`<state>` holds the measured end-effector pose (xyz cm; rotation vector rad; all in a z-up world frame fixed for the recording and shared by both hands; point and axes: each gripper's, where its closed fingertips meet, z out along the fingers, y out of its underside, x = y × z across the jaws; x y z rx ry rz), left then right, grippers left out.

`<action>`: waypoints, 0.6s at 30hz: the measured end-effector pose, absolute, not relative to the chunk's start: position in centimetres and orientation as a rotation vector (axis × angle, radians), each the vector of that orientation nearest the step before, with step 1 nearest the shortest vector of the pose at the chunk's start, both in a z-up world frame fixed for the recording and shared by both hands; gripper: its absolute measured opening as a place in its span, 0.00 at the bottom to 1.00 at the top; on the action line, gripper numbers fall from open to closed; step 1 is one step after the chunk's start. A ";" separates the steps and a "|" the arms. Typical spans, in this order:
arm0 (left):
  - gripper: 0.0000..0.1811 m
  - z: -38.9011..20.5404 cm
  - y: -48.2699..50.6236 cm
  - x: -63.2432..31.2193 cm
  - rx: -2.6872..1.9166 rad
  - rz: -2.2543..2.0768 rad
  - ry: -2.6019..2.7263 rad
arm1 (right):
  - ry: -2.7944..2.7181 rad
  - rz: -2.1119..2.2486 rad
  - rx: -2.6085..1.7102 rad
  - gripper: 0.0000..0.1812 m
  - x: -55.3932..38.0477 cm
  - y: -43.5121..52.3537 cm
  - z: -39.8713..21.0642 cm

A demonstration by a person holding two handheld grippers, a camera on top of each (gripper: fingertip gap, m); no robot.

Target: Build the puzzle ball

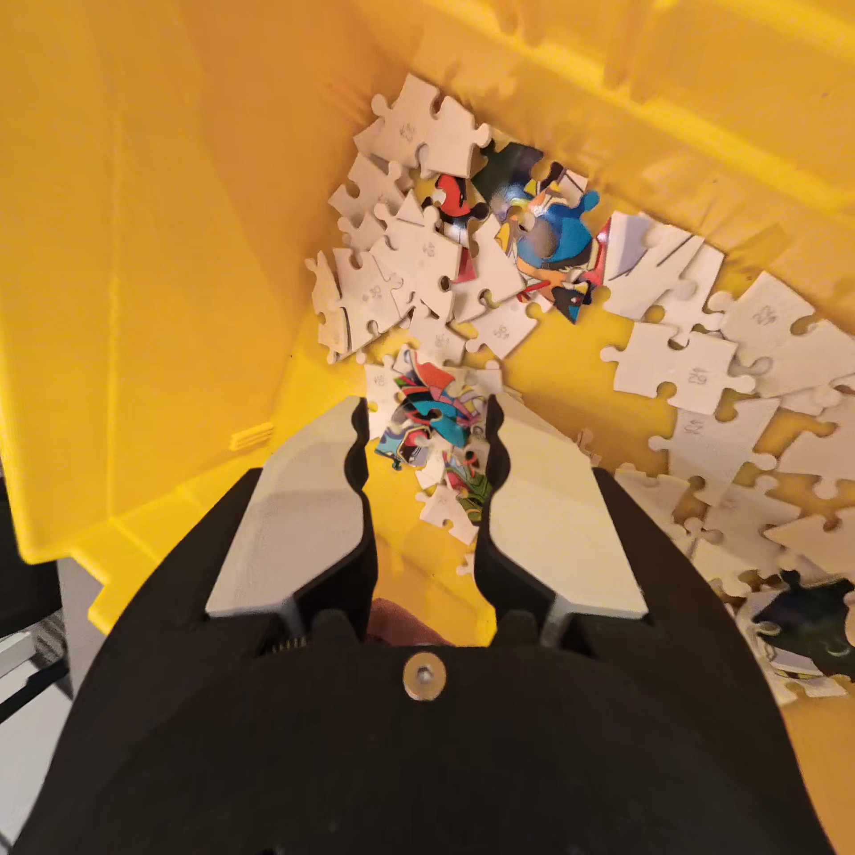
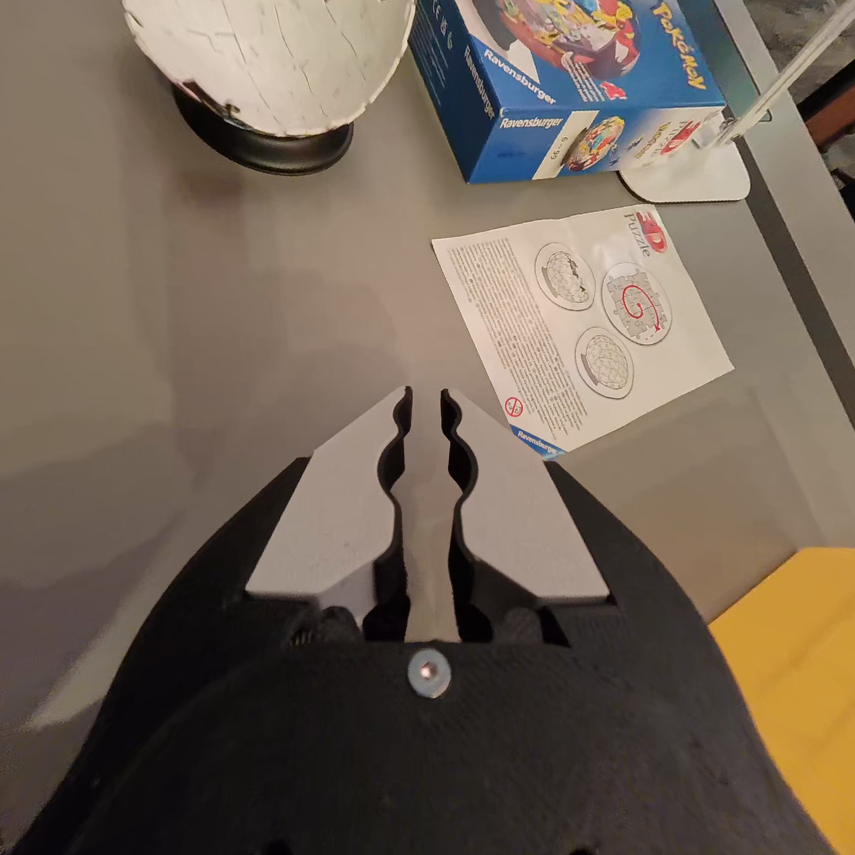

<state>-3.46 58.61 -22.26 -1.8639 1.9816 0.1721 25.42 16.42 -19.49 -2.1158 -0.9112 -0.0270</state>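
Note:
In the left wrist view a yellow bin (image 1: 185,277) holds several loose puzzle pieces, most lying white side up (image 1: 680,370), some picture side up (image 1: 548,236). My left gripper (image 1: 426,409) is open inside the bin, with its fingers on either side of a small cluster of colourful pieces (image 1: 430,425); I cannot tell if they touch it. In the right wrist view the half-built puzzle ball (image 2: 268,60), white inside showing, sits on a black stand (image 2: 263,148) at the far left. My right gripper (image 2: 425,394) is empty over the grey table (image 2: 208,324), its jaws a narrow gap apart.
A blue puzzle box (image 2: 569,88) lies at the back right, with a white stand base (image 2: 684,180) beside it. An instruction leaflet (image 2: 583,324) lies right of my right gripper. The yellow bin's corner (image 2: 796,671) shows at lower right. The table edge (image 2: 796,259) runs along the right. Some 50 cm of space lies between my two pairs of fingers. The half-built puzzle ball (image 2: 268,60) is closer to my right gripper, around 20 cm from its tips; the left tips are 35 cm off.

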 end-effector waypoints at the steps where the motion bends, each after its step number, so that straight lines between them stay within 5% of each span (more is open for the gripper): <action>1: 0.24 -22.3 58.9 -3.5 -1.854 0.193 1.984 | -0.915 -0.027 -2.117 0.06 25.4 16.6 -19.7; 7: 0.00 -23.0 59.2 -3.4 -1.816 0.242 1.994 | -0.895 -0.007 -2.110 0.06 25.4 17.4 -20.3; 14: 0.02 -22.2 60.1 -3.8 -1.865 0.271 1.905 | -0.893 -0.007 -2.108 0.05 25.6 17.4 -20.7; 16: 0.19 -22.0 60.3 -3.6 -1.927 0.227 1.848 | -0.890 -0.004 -2.109 0.05 25.6 17.4 -20.9; 18: 0.23 -22.3 60.4 -3.5 -1.985 0.202 1.825 | -0.890 0.002 -2.106 0.05 25.5 17.4 -21.1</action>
